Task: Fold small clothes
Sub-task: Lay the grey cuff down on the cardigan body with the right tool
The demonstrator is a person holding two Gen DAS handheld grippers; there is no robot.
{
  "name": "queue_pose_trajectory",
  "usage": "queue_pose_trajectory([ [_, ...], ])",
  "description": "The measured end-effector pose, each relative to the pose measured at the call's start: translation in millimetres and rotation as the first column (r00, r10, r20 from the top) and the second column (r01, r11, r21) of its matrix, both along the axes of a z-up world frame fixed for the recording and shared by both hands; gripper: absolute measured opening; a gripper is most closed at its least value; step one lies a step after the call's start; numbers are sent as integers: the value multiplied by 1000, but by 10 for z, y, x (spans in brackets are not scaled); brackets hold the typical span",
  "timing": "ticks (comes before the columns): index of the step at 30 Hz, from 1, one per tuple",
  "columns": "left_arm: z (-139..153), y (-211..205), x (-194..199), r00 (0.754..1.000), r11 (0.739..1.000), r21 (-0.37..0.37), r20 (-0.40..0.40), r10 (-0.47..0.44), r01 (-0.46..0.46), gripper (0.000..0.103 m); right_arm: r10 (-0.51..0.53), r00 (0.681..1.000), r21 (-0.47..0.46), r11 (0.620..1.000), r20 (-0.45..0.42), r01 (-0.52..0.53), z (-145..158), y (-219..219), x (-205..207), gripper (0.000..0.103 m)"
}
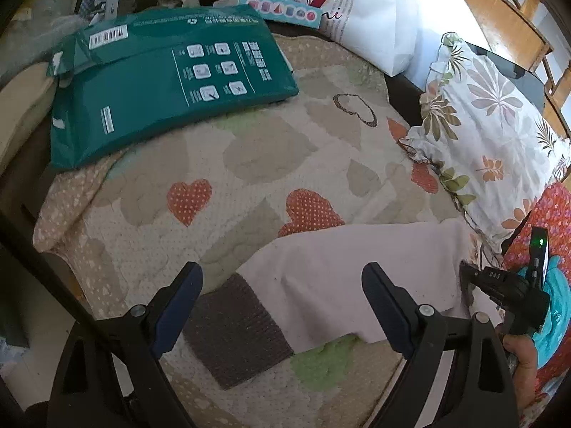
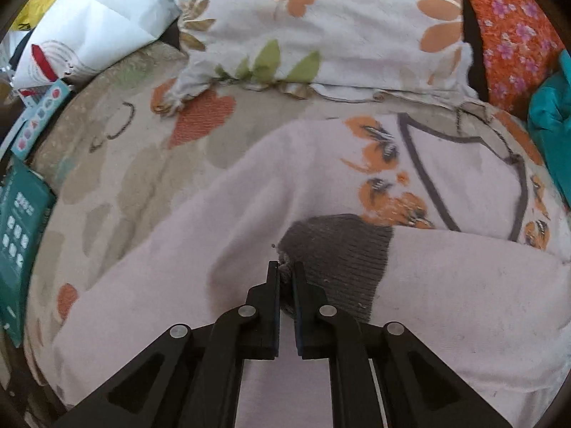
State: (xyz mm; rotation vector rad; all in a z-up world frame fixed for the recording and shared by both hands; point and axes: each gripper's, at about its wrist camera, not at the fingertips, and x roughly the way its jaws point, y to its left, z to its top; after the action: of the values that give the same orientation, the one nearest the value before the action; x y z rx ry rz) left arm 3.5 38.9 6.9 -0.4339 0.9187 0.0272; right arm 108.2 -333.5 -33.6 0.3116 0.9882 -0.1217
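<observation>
A small pale pink garment [image 2: 200, 249] with orange prints and a grey neckline lies on the quilted bedspread [image 1: 249, 164]. One sleeve with a grey ribbed cuff [image 1: 232, 328] stretches out in the left wrist view. My left gripper [image 1: 282, 285] is open just above that sleeve, holding nothing. My right gripper [image 2: 285, 271] is shut on the other sleeve's grey cuff [image 2: 342, 256] and holds it over the garment's body. The right gripper also shows at the right edge of the left wrist view [image 1: 467, 278].
A green plastic package [image 1: 164, 75] lies at the far left of the bed. A floral pillow [image 1: 481, 128] and a white paper bag [image 1: 371, 10] lie at the back. Red floral fabric [image 2: 510, 32] and teal cloth [image 2: 553, 121] sit at the right.
</observation>
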Motion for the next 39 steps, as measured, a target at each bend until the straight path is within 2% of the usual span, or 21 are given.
queue_pose_trajectory([
  [2,11,19,1,1000,1000,8,3,4,-4,90,63,998,11,998,-8,-63,-5,112,16,8],
  [4,52,117,-1,999,999,16,17,28,-28,90,89,996,-51,995,-21,-90,17,244,-7,11],
  [5,88,210,-14,998,998,15,32,60,-60,90,95,995,-88,992,-4,-95,73,321,-57,12],
  [8,203,591,-78,976,980,-3,84,199,-199,90,192,981,-93,978,34,-189,239,613,-219,13],
  [10,282,839,-136,955,961,-17,113,276,-276,90,308,949,-104,948,64,-301,378,966,-409,21],
  [11,332,969,-174,940,949,-28,130,314,-313,90,364,928,-108,928,74,-356,429,1138,-494,26],
  [13,399,1138,-294,908,922,-34,164,385,-385,90,484,870,-114,873,88,-474,494,1561,-715,52],
  [14,438,1211,-349,892,908,-27,181,415,-417,90,531,842,-114,846,93,-521,501,1744,-813,56],
  [15,481,1287,-402,876,895,-22,199,440,-445,90,587,803,-112,809,100,-577,499,1981,-927,57],
  [17,537,1402,-477,853,879,-31,226,470,-476,90,644,758,-129,765,105,-632,466,2272,-1046,57],
  [19,570,1497,-532,834,865,-46,245,495,-500,90,702,705,-192,709,102,-678,386,2597,-1171,57],
  [21,570,1557,-545,828,860,-59,242,505,-507,90,753,655,-260,645,58,-719,247,2861,-1260,57],
  [23,551,1604,-541,829,858,-68,231,510,-509,90,785,619,-316,590,11,-743,103,3079,-1371,57],
  [26,518,1663,-552,831,858,-87,215,513,-506,90,811,584,-350,540,-26,-765,-64,3223,-1421,57],
  [29,498,1647,-539,831,856,-94,208,516,-508,90,805,592,-396,528,-48,-751,-242,3330,-1393,57],
  [32,492,1623,-524,834,860,-86,212,509,-503,90,783,620,-393,555,-50,-733,-340,3332,-1311,53],
  [33,483,1619,-518,832,858,-82,213,512,-507,90,771,636,-373,579,-38,-725,-321,3316,-1295,34],
  [34,469,1619,-513,830,855,-79,210,517,-512,90,756,654,-351,605,-29,-715,-295,3298,-1264,9],
  [36,433,1614,-480,831,853,-81,196,520,-515,90,714,700,-265,676,6,-687,-174,3162,-1132,9],
  [39,397,1533,-423,842,861,-71,181,508,-504,90,603,789,-156,796,114,-585,180,2713,-987,9],
])
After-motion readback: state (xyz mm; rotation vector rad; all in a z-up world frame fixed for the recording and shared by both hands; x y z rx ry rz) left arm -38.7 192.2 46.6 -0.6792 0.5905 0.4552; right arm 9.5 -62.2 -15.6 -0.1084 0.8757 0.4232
